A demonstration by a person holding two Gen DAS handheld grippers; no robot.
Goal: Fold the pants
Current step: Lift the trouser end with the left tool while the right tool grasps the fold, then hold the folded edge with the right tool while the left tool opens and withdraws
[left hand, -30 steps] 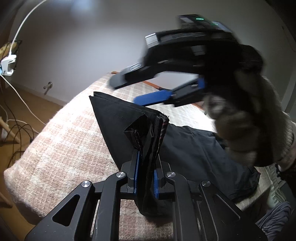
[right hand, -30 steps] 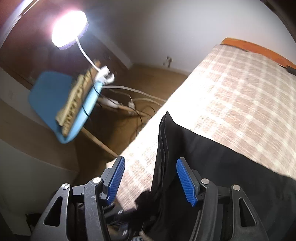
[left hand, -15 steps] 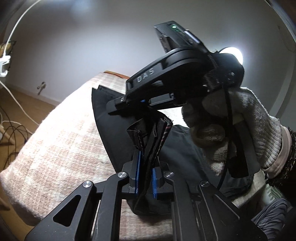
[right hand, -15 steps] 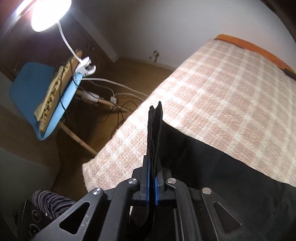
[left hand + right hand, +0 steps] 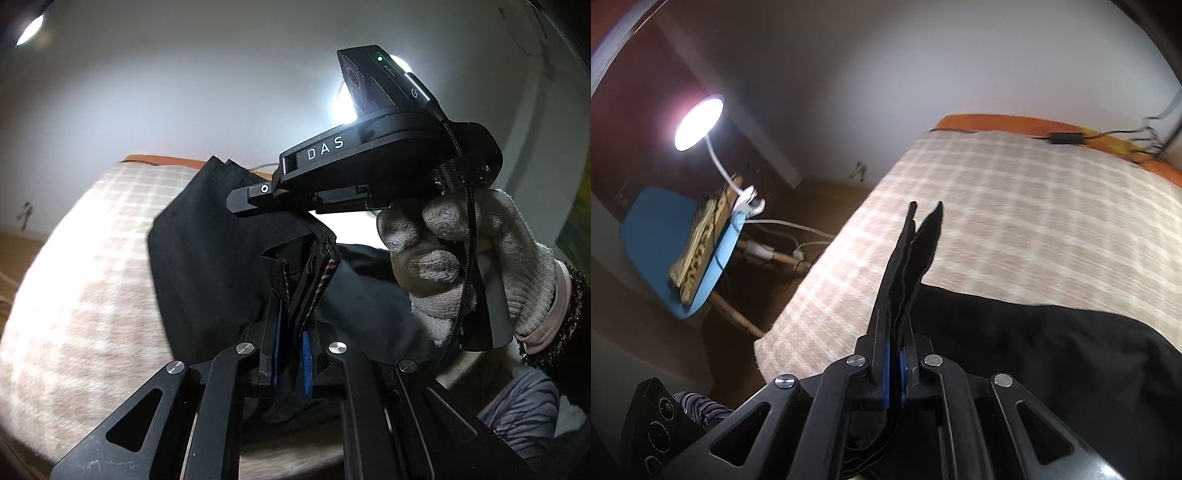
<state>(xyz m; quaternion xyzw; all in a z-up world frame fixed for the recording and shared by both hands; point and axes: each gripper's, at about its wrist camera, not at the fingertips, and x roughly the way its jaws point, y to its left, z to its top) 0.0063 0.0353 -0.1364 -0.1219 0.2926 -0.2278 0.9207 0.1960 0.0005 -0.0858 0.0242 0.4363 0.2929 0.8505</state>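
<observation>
Pants [image 5: 207,258] now lifted off checked bedspread [image 5: 1034,221], right gripper [image 5: 894,369] newly clenched at twelve o'clock, left gripper [image 5: 291,354] grasping waistband, fold starting.

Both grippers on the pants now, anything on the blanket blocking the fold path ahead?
Nothing visible. Left gripper and right gripper are both shut on the black pants. The checked blanket beyond is bare; only a black adapter sits at the far edge.

Black pants [image 5: 1052,343], seemingly pink-checked blanket [image 5: 1052,206]
</observation>
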